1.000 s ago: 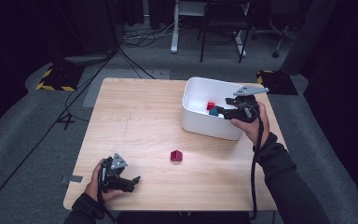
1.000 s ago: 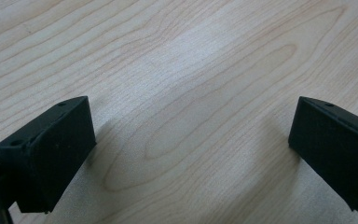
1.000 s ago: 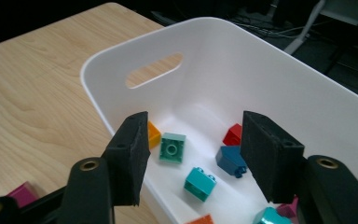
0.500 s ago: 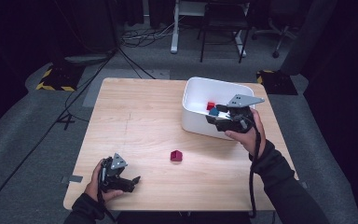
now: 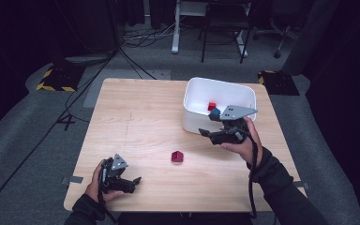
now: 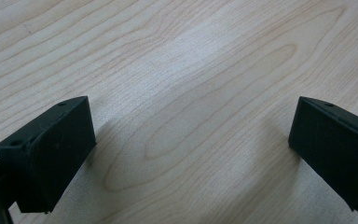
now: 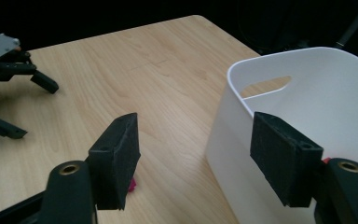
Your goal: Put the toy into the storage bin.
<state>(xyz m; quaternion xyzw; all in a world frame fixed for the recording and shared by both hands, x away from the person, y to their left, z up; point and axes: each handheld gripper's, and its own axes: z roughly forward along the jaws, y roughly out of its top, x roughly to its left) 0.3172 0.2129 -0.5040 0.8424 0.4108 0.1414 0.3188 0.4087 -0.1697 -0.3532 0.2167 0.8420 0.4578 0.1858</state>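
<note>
Left gripper [image 5: 132, 182] sits by the bench's [image 5: 136, 122] near edge, fingers spread, empty. Red block [image 5: 176, 156] lies mid-bench with bare wood all round. Right gripper [image 5: 205, 133] hangs at the bin's [image 5: 193, 117] near wall, fingers wide apart, holding nothing.

— What's my table [image 5: 140, 117] like?
— Pale wood, square. A white bin [image 5: 201, 96] stands on its far right part, and a small red block [image 5: 177, 157] lies near the middle front.
— Apart?
— Well apart, on bare wood.
</note>
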